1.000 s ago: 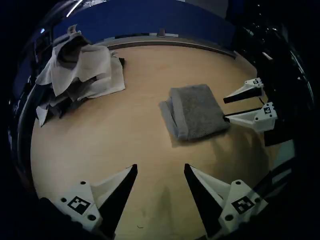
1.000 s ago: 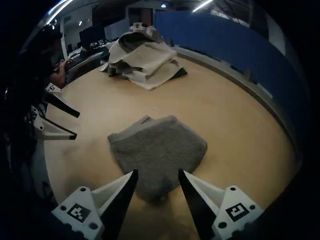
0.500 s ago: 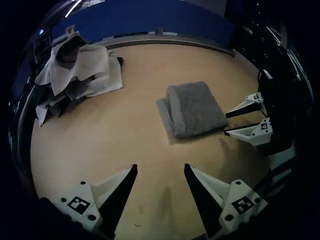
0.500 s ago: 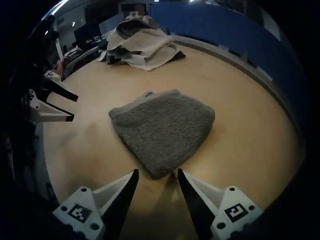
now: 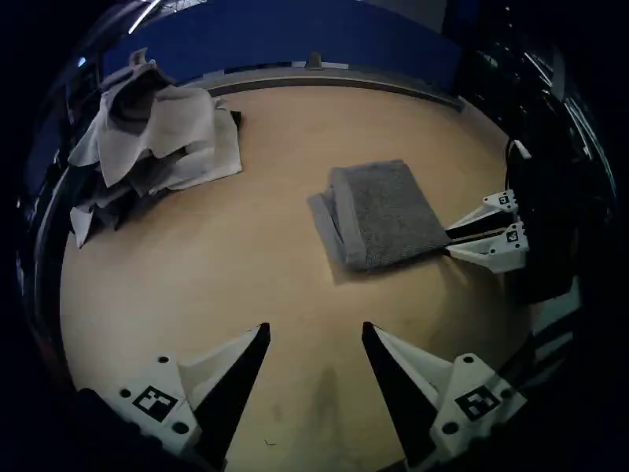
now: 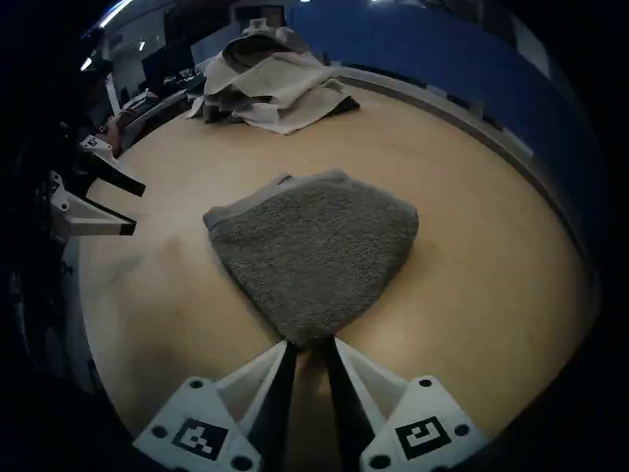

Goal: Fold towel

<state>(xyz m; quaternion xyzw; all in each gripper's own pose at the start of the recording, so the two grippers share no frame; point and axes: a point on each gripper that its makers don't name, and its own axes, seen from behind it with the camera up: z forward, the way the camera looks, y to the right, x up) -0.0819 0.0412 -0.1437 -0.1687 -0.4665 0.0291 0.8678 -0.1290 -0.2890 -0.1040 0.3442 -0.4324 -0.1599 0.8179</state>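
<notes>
Right gripper (image 6: 309,346) fingers narrowed, seemingly clamped on towel (image 6: 314,244) corner; left gripper (image 5: 314,326) fingers apart, over table (image 5: 236,267).

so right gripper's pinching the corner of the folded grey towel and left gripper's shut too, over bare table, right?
No: the left gripper is open, fingers spread wide over the bare table, per the left gripper view. The right gripper does pinch the grey towel corner.
</notes>
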